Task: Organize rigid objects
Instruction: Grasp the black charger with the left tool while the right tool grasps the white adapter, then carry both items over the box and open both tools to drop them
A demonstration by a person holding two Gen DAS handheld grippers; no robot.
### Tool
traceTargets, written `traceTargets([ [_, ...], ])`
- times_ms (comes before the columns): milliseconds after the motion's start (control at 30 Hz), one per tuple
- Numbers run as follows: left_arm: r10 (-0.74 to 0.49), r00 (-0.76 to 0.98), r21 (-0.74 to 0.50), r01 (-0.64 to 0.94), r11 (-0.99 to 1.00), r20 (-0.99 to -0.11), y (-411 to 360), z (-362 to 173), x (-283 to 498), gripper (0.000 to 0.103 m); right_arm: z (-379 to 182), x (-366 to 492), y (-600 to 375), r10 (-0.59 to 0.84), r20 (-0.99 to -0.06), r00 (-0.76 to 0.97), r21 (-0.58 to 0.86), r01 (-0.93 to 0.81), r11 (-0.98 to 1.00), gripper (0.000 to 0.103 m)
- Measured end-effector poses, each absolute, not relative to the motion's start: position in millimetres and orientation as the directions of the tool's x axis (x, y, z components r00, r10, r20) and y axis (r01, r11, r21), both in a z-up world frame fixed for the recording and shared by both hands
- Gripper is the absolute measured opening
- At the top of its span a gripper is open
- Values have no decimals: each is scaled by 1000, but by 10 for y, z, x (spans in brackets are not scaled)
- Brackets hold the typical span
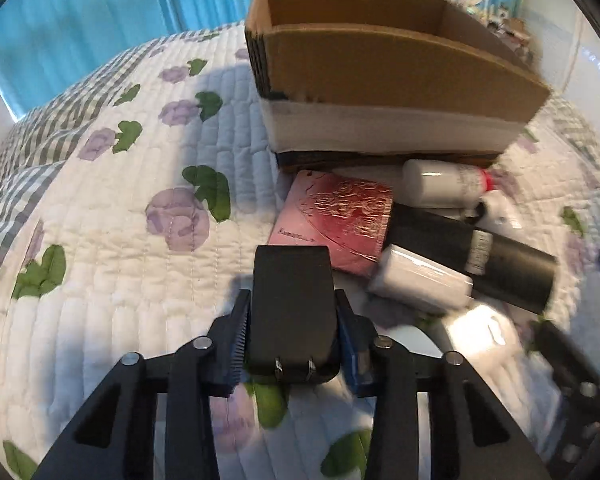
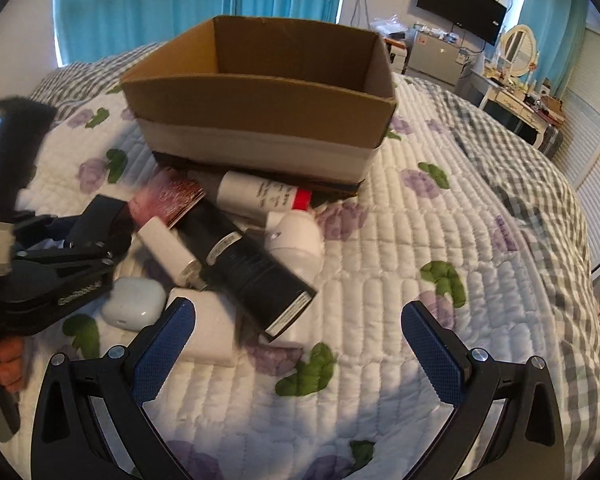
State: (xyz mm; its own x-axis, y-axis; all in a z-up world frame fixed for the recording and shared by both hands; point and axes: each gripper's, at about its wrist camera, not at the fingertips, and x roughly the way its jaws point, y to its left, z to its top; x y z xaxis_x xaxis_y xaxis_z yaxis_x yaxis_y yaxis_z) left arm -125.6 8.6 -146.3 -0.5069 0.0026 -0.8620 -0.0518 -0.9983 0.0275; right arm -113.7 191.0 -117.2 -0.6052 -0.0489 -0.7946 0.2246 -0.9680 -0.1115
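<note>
The left gripper [image 1: 290, 344] was clamped on a black plug adapter [image 1: 292, 312], low in the centre of the left wrist view, its two metal prongs pointing back toward the camera. The pads [image 1: 236, 344] pressed its flat sides. A hard, smooth plastic block like that looked light and stiff, so a grip across the broad faces seemed sound, though the glossy shell might slip if the squeeze eased.

The cardboard box [image 1: 400, 68] sat in the upper right of that view, open-topped, on the quilted bedspread [image 1: 120, 220]. No contents were visible from these angles.

Below the box lay the pile: a pink foil-fronted packet [image 1: 332, 216], a white bottle with a red collar [image 1: 440, 188], a long black carton [image 1: 480, 256] and a white tube [image 1: 420, 280].

In the right wrist view, the right gripper [image 2: 296, 344] was spread wide and held nothing, low in the frame. A white earbud case [image 2: 134, 304] sat at lower left, rounded and slick; I'd judge it best taken across its narrower sides. The black carton [image 2: 252, 268] looked rigid, best gripped mid-length across its width.
</note>
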Motion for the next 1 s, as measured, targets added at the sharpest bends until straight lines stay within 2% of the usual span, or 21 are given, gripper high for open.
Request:
traceTargets([
  [133, 6, -542, 42, -77, -996, -841, 92, -1312, -1005, 39, -1228, -1070, 1819, -73, -821, -566, -70, 226, -972, 102],
  [300, 10, -572, 30, -60, -998, -820, 29, -1234, -795, 39, -1384, -1036, 1679, -119, -857, -502, 7, 219, -976, 86],
  [600, 8, -571, 21, -44, -999, -821, -130, -1295, -890, 39, -1675, -1176, 1546, -152, -889, -432, 66, 208, -976, 83],
  [633, 6, -572, 26, -47, -999, -820, -124, -1296, -882, 39, -1696, -1210, 1580, -168, -888, -429, 93, 190, -977, 82],
  [667, 2, -573, 32, -49, -998, -820, -120, -1298, -876, 39, -1710, -1236, 1603, -168, -889, -427, 101, 176, -979, 76],
  [800, -10, -572, 45, -46, -998, -820, -93, -1305, -874, 39, -1804, -1304, 1649, -177, -891, -417, 127, 144, -981, 74],
  [833, -13, -573, 48, -46, -998, -819, -87, -1308, -871, 39, -1789, -1281, 1633, -169, -889, -425, 116, 150, -982, 69],
  [867, -16, -575, 51, -45, -998, -818, -77, -1304, -866, 39, -1770, -1257, 1623, -168, -886, -432, 110, 157, -982, 57],
  [900, -20, -578, 56, -44, -997, -816, -66, -1295, -858, 39, -1742, -1220, 1615, -183, -880, -439, 118, 172, -978, 52],
  [1000, -39, -592, 83, -48, -995, -805, 2, -1229, -810, 39, -1675, -1137, 1599, -181, -870, -458, 102, 192, -976, 52],
])
